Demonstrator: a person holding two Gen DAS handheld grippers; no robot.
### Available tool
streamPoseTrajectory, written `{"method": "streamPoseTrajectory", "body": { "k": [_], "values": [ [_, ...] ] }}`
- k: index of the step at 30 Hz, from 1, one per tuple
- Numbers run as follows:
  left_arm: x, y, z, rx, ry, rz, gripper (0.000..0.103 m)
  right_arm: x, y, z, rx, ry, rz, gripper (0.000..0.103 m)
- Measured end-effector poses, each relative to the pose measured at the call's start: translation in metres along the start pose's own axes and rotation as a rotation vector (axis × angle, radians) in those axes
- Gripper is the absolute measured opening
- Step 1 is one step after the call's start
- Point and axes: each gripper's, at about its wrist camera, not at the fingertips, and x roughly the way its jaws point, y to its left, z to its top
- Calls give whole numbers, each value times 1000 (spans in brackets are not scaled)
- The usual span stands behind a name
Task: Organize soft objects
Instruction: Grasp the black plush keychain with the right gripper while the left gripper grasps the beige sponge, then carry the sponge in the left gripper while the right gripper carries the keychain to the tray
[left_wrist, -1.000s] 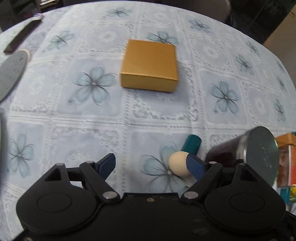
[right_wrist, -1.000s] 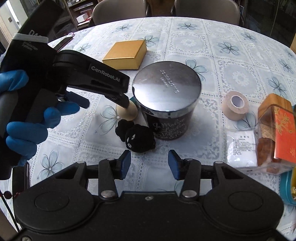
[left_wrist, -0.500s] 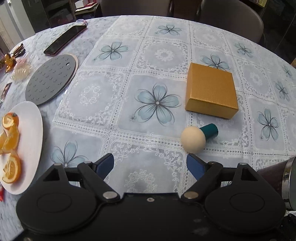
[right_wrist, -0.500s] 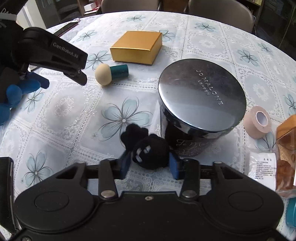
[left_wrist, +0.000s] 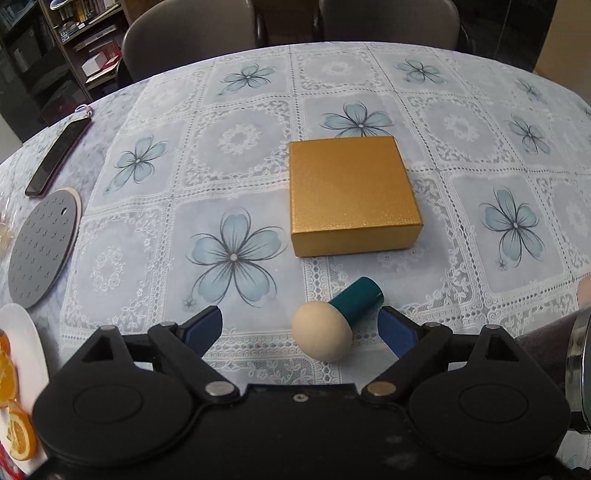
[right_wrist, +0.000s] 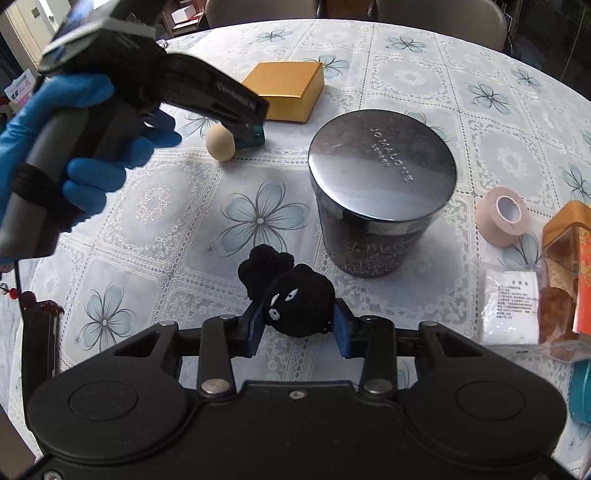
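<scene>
Right tongs (right_wrist: 298, 326) now clamp the black plush (right_wrist: 295, 301) — were apart a second ago. Left tongs (left_wrist: 301, 326) wide, now straddling the sponge (left_wrist: 322, 330) — next grab.

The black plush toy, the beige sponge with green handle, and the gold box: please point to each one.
black plush toy (right_wrist: 301, 304): right wrist view, on its face.
beige sponge (left_wrist: 321, 330): left wrist view, on its rounded head.
gold box (left_wrist: 349, 184): left wrist view, on its lid.

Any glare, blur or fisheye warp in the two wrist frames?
Left wrist view: sharp, table edge bows from fisheye, gold box evenly lit. Right wrist view: candle jar lid shows a soft sheen, lettering still legible; gloved left hand slightly blurred; black plush toy detail mostly lost.
</scene>
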Motion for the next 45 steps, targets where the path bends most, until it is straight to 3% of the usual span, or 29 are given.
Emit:
{"method": "streamPoseTrajectory", "body": {
  "k": [2, 5, 6, 8, 17, 30, 38, 45],
  "values": [
    [5, -3, -1, 11, 13, -7, 83, -3, -1, 0, 3, -1, 4, 41],
    [11, -3, -1, 0, 31, -37, 59, -8, -2, 0, -8, -9, 6, 41],
    [12, -1, 0, -16, 43, -71, 42, -10, -2, 1, -13, -13, 6, 41],
    [11, 1, 2, -44, 53, -79, 34, -15, -2, 1, -19, -21, 10, 41],
    [-2, 16, 0, -148, 70, -135, 31, -35, -5, 11, -29, -73, 41, 41],
    [-89, 11, -11, -220, 19, -123, 31, -65, -28, 24, -8, -186, 47, 41],
    [-137, -36, -17, -217, -7, -120, 31, -90, -89, 22, 100, -244, 32, 41],
    [-169, -118, -25, -189, -25, -113, 32, -117, -172, -3, 213, -269, 7, 41]
  ]
}}
